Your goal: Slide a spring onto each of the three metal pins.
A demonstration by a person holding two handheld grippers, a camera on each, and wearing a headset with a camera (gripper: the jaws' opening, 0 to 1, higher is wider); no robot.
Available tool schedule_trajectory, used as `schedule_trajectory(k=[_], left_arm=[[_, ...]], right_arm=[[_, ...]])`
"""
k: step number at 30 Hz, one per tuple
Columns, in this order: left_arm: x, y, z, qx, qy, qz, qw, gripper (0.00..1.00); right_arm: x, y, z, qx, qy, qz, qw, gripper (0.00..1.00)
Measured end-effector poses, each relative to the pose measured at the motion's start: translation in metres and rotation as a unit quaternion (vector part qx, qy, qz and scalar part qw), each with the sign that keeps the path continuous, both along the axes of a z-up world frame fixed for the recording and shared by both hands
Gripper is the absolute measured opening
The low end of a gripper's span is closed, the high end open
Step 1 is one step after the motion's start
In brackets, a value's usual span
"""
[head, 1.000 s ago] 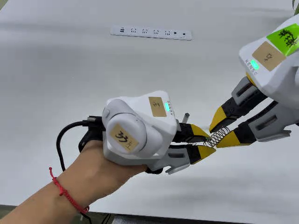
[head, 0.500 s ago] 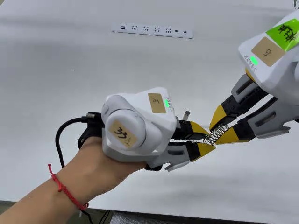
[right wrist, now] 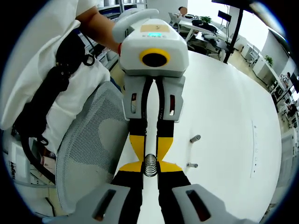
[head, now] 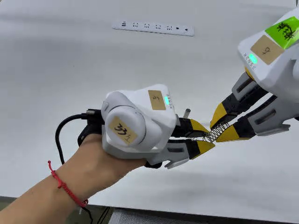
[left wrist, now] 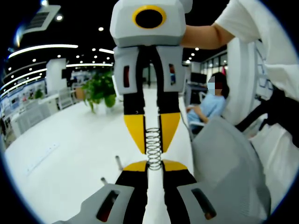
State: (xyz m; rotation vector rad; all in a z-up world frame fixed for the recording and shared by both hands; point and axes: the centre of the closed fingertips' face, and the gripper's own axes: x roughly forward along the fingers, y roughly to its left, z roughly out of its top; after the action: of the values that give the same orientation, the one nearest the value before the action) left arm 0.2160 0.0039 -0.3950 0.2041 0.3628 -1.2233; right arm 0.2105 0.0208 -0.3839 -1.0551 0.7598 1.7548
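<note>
White worktop (head: 70, 79) spreads wide under everything, with a power strip (head: 153, 28) lying near its far edge; above it the two tools meet tip to tip. Left hand-held gripper (head: 205, 139) points to the right, its jaws drawn nearly together at one end of the spring; if they pinch that end or a pin inside it, I cannot tell. Right hand-held gripper (head: 222, 129) comes down from the upper right and is closed on the other end of the spring. Two metal pins (right wrist: 195, 138) stand on the worktop near the tools; they look bare to me, though they are small. The spring (head: 215, 133) hangs in the air between the four yellow tips, apart from the worktop. To do this step well, I think both tools should lie on one line, so the coil does not bend; the grip should be light, because a hard squeeze may flatten the coil or make it jump away; the open end should face the pin straight before any push.
</note>
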Motion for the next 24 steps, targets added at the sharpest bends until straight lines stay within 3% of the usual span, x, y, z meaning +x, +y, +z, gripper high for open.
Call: schedule_trajectory(k=[14, 18, 24], left_arm=[[-0.002, 0.011, -0.002, -0.006, -0.001, 0.009, 0.9999, 0.15], [0.003, 0.024, -0.004, -0.017, 0.007, 0.034, 0.9993, 0.23], [0.006, 0.049, -0.012, -0.008, 0.003, 0.056, 0.9984, 0.35]], right_arm=[[0.005, 0.002, 0.006, 0.006, 0.003, -0.019, 0.9998, 0.12], [0.009, 0.001, 0.009, 0.008, 0.0, -0.025, 0.9996, 0.12], [0.021, 0.004, 0.012, 0.014, -0.005, -0.047, 0.9988, 0.12]])
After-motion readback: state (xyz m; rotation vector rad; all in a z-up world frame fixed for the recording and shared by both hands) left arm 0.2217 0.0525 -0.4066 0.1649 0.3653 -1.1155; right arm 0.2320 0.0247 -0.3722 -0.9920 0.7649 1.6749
